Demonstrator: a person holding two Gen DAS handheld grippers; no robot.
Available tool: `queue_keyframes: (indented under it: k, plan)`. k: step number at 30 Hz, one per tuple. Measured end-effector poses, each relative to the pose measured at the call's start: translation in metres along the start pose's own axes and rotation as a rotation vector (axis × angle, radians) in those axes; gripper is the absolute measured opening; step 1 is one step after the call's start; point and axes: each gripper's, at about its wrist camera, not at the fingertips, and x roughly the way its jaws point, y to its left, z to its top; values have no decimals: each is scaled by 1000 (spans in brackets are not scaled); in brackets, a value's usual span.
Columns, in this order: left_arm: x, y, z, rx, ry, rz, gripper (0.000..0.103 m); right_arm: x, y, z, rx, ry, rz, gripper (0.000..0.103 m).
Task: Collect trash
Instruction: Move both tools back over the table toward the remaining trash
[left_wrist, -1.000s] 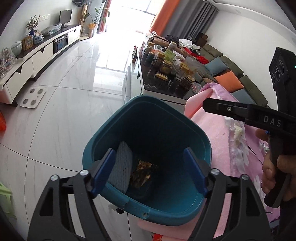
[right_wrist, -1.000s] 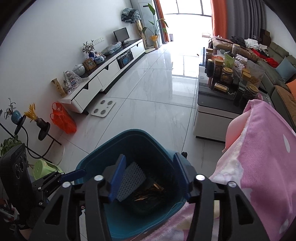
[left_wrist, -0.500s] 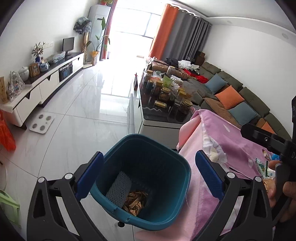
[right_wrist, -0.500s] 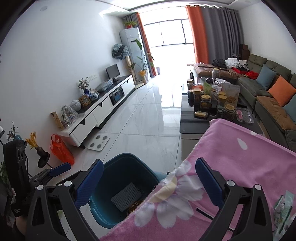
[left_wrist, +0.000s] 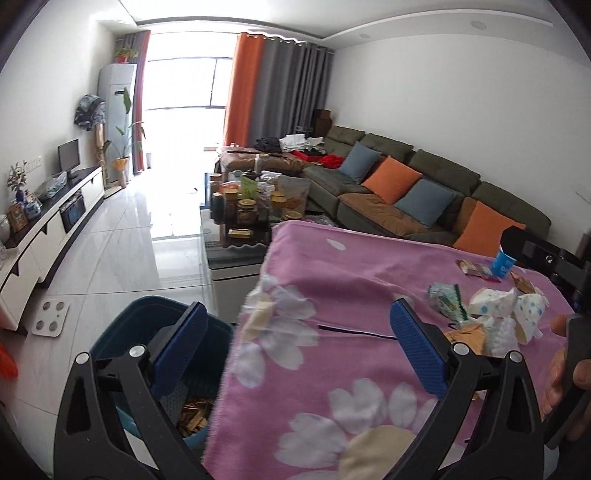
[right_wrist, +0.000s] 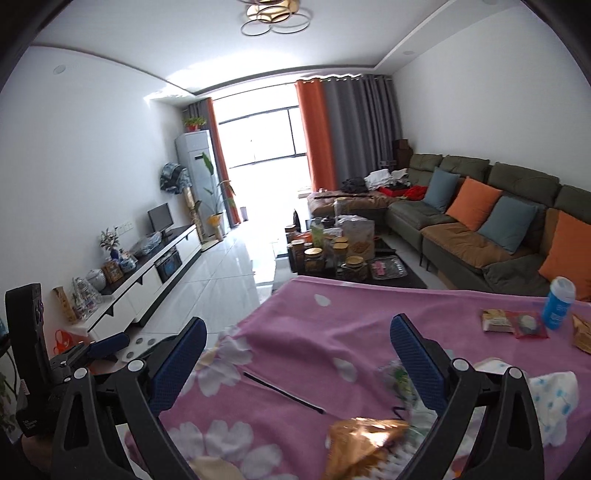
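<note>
A teal bin stands on the floor at the left edge of a table under a pink flowered cloth; golden wrappers lie inside it. My left gripper is open and empty above the table edge. My right gripper is open and empty over the cloth. Trash lies on the cloth: crumpled white tissues, a green-white wrapper, a golden wrapper, snack packets and a blue cup.
A low coffee table crowded with jars stands beyond the cloth-covered table. A green sofa with orange and blue cushions runs along the right wall. A white TV cabinet lines the left wall.
Both grippers rose and swung right, from over the bin to over the pink cloth. Both opened wider. The pile of trash on the cloth came into view.
</note>
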Motion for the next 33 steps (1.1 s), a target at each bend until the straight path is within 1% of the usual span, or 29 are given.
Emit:
queue_keyframes:
  k: [3,6,10,12,16,20,22,24,29,33]
  plan:
    - [4,-33,-9,46,7,-61,97,-24,-35,-14,31,-8,-83,96]
    - [10,-64,-20,81,34,-133,97,-44,-68,-33,61,4,-166,96]
    - [13,-100,-36,139,56,-203,97,-64,-102,-57,95,32,-244,96]
    - [15,-115,-43,160,68,-229,97,-71,-115,-67,116,41,-268,96]
    - [21,-137,-57,193,103,-281,97,-82,-127,-85,129,58,-292,96]
    - [22,-153,-68,236,123,-334,97,-83,-128,-99,121,85,-271,96]
    - [24,-155,-69,251,123,-332,97,-81,-121,-103,92,110,-247,96]
    - [28,-151,-66,235,133,-336,97,-80,-113,-108,69,124,-213,96]
    - [38,-137,-57,186,143,-311,97,-74,-95,-117,10,163,-155,96]
    - [48,-135,-50,168,154,-312,97,-65,-82,-121,-22,192,-121,95]
